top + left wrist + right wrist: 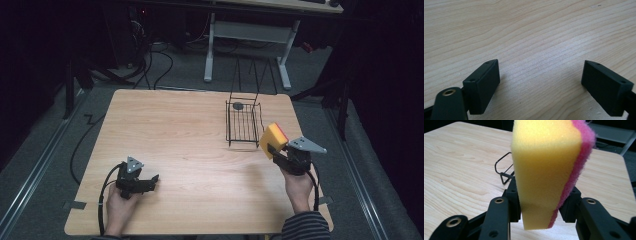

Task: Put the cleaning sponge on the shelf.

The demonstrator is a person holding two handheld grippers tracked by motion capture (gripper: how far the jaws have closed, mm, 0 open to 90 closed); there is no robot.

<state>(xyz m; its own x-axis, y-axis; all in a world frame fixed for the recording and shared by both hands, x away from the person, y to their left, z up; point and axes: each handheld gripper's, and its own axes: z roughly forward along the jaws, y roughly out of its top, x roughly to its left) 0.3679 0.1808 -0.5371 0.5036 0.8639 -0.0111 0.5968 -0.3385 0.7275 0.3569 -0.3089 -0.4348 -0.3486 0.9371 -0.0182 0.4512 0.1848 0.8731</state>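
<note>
The table (190, 145) is lit evenly from overhead while the surroundings are left dark, and the sponge (549, 170) is rendered slightly soft up close.

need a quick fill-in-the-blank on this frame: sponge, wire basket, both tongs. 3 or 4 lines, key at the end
1. The right tongs are shut on a yellow sponge whose scrub layer is ____.
2. The left tongs are ____, with bare table between the jaws.
3. The black wire basket stands on the table, and a small dark round thing lies ____ it.
4. In the high view the sponge is held just to the ____ of the basket.

Missing words: pink; open; inside; right
</note>
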